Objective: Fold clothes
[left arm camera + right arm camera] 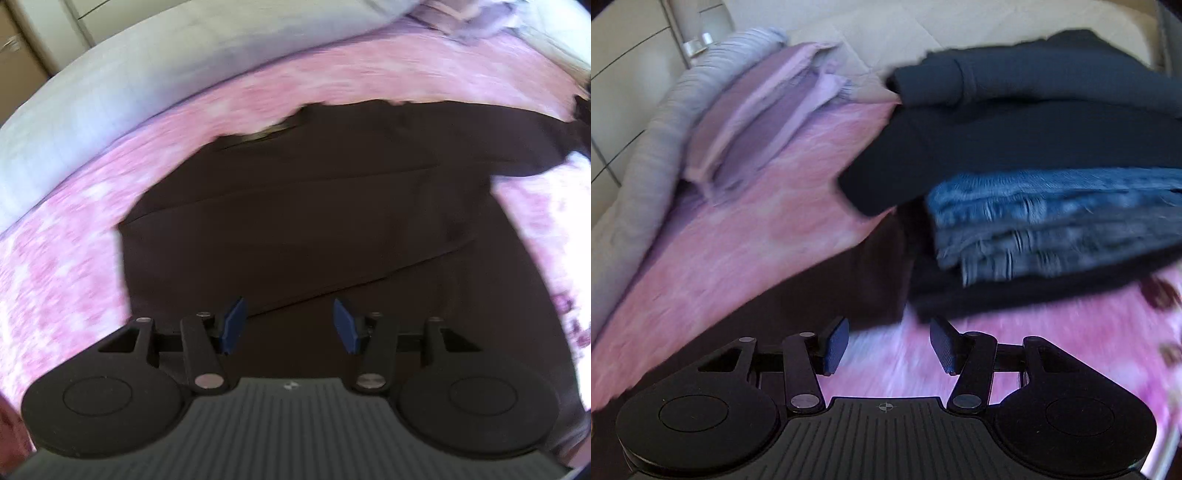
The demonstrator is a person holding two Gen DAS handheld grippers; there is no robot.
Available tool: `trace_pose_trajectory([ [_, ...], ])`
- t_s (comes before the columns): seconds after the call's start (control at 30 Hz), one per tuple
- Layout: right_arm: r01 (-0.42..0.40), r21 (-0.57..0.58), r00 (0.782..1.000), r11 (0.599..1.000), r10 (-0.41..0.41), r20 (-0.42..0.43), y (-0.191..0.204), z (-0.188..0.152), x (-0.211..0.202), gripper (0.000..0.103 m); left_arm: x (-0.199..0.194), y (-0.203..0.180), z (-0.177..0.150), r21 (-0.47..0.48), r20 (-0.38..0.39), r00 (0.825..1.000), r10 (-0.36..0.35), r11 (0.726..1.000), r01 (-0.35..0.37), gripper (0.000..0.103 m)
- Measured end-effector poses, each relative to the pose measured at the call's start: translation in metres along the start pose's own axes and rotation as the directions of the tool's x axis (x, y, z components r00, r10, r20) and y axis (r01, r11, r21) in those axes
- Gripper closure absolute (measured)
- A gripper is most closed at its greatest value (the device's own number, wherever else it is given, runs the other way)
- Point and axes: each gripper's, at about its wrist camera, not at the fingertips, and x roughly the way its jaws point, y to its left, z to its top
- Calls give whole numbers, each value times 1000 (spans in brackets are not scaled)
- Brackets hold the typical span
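Pink-and-white mottled bedspread covers bed, both views blurred. Dark brown garment spread flat on it, partly folded, directly under left gripper. Stack of folded dark and blue denim clothes beside garment's edge, ahead of right gripper. Both grippers' jaws apart, nothing between blue pads.

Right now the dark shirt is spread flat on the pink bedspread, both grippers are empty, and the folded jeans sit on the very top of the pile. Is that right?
Nearly. The jeans are not on top: in the right wrist view darker folded clothes lie over them in the pile. The rest holds: the dark shirt lies flat on the pink bedspread, and the left gripper and the right gripper are empty.
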Motion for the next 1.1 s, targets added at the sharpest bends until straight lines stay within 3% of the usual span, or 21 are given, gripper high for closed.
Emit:
trace_pose_trajectory([
  [0.07, 1, 23, 1000, 1000, -1, -9, -9, 10, 17, 50, 2, -25, 14, 33, 0, 999, -34, 999, 34, 54],
  [0.13, 3, 38, 1000, 999, -2, -22, -17, 15, 27, 57, 3, -46, 25, 55, 1, 998, -58, 997, 58, 54],
  [0.2, 2, 49, 1000, 999, 0, -32, -23, 19, 34, 88, 3, -60, 34, 67, 8, 997, -76, 995, 75, 54],
  [0.27, -18, 18, 1000, 1000, 19, -20, -21, 19, 24, 101, 1, -66, 39, 70, 16, 996, -82, 994, 81, 54],
  [0.37, -111, -129, 993, 985, 113, 10, 7, 12, -6, 102, -2, -62, 38, 63, 35, 996, -80, 995, 78, 54],
  [0.47, -208, -255, 977, 944, 214, -7, 52, -9, -35, 101, -4, -49, 28, 23, 40, 997, -66, 998, 65, 53],
  [0.57, -253, -319, 964, 913, 265, -4, 104, -28, -54, 101, -10, -28, 13, -28, 46, 997, -56, 998, 58, 53],
  [0.63, -300, -359, 942, 884, 334, 38, 147, -38, -80, 101, -21, -10, -1, -48, 63, 997, -53, 997, 56, 53],
  [0.67, -335, -406, 920, 850, 389, 53, 173, -50, -99, 101, -26, 0, -9, -57, 70, 996, -52, 997, 56, 53],
  [0.73, -414, -528, 854, 741, 517, 56, 227, -83, -142, 101, -31, 25, -28, -79, 66, 997, -47, 996, 52, 53],
  [0.8, -527, -636, 764, 563, 642, -64, 277, -135, -176, 101, -33, 51, -49, -100, 58, 997, -44, 994, 49, 53],
  [0.83, -590, -669, 715, 452, 678, -172, 300, -171, -187, 101, -33, 65, -61, -109, 52, 998, -43, 993, 48, 53],
  [0.87, -640, -675, 683, 368, 675, -280, 320, -210, -191, 101, -32, 79, -73, -116, 44, 998, -41, 992, 46, 53],
  [0.9, -659, -673, 680, 336, 648, -343, 332, -241, -191, 101, -32, 92, -84, -119, 36, 999, -37, 992, 41, 53],
  [0.93, -663, -665, 694, 345, 617, -372, 341, -266, -188, 101, -35, 106, -94, -123, 33, 999, -29, 992, 33, 53],
  [1.03, -648, -621, 747, 441, 524, -408, 357, -321, -181, 101, -44, 149, -126, -150, 31, 999, -11, 989, 16, 53],
  [1.1, -627, -621, 772, 471, 479, -417, 367, -337, -178, 101, -47, 175, -144, -170, 19, 1000, 5, 985, -2, 53],
])
